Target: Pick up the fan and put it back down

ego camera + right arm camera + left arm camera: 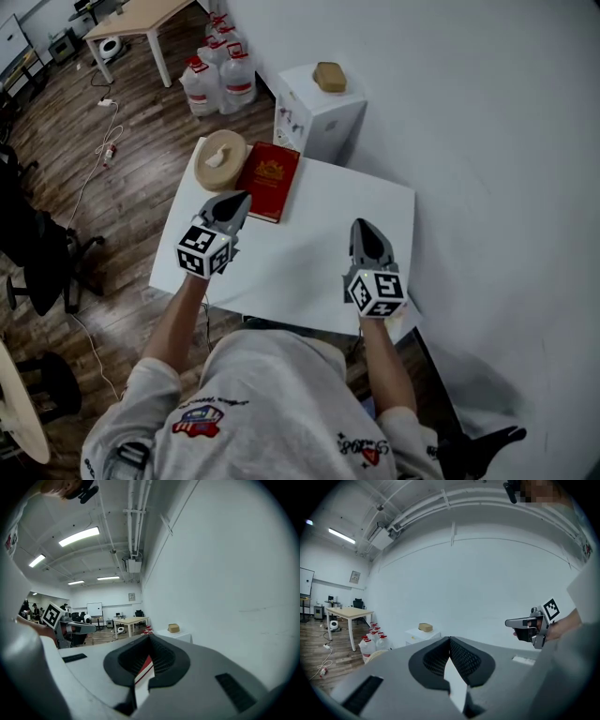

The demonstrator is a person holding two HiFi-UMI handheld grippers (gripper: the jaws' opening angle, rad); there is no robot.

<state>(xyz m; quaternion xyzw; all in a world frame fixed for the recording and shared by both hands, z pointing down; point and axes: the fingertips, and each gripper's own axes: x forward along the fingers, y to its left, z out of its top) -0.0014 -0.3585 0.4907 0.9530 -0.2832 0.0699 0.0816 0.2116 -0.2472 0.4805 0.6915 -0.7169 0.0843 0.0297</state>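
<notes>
Against the white wall [487, 141], over the dark wood floor [84, 187], stands the white surface [309, 258] I work above. Behind its far edge is a white cabinet [323, 120] with a tan block [329, 77] on top. Beside the cabinet, big water bottles [220, 80] with red caps stand clustered on the floor.

On the surface a red book [269, 178] lies flat at the far left. It has a gold emblem and gold lettering on the cover, too small for me to read. The fan [230, 145], round and tan, lies at the far left corner, just beside the book, with something small and pale on it.

My left gripper [244, 199] hangs above the near edge of the book, its jaws pressed together on nothing. My right gripper [362, 225] hangs over the bare middle of the surface, well apart from the fan, jaws likewise closed and empty. Each cube bears black-and-white square markers. The print on my shirt is illegible.
</notes>
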